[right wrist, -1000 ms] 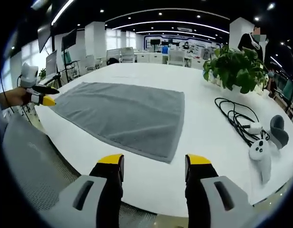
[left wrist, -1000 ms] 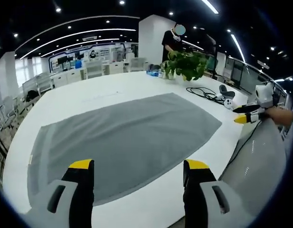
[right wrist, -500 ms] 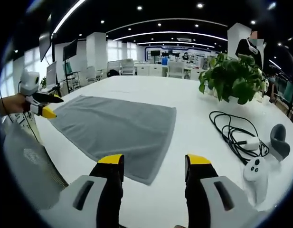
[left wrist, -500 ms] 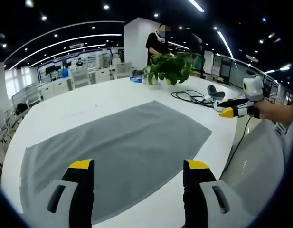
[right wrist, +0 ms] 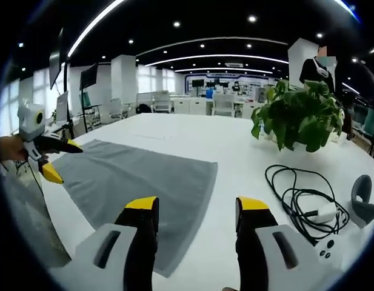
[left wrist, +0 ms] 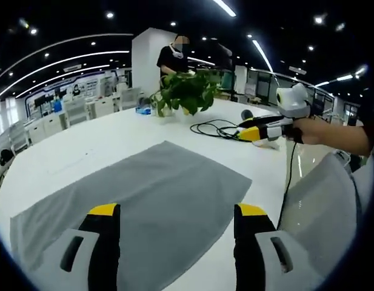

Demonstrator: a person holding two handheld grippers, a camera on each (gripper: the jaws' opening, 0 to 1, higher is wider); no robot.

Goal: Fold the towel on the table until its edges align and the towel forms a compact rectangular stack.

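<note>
In the left gripper view, the left gripper (left wrist: 177,236) hangs nearest, its yellow-tipped fingers (left wrist: 103,212) spread apart with nothing between them, poised over the near edge of the grey towel (left wrist: 144,194). The towel lies flat and unfolded on the white tabletop (left wrist: 108,136), one corner pointing toward the right. Off that corner, beyond the table edge, the right gripper (left wrist: 250,132) is held in a person's hand (left wrist: 311,128); its yellow tips lie close together, but I cannot tell from here whether they are closed. A black cable (left wrist: 214,127) lies looped on the tabletop just past it, then a potted plant (left wrist: 183,91), and a person (left wrist: 174,57) stands behind the plant.

In the right gripper view, the right gripper's fingers (right wrist: 141,206) are parted and empty, above the towel's near corner. The towel (right wrist: 132,182) stretches away to the left, where the left gripper (right wrist: 50,159) sits at its far edge, fingers apart. To the right lie the cable (right wrist: 296,194), a white controller (right wrist: 326,251) and a dark ring-shaped object (right wrist: 363,203), well apart from the towel. The plant (right wrist: 299,115) stands further back.
</note>
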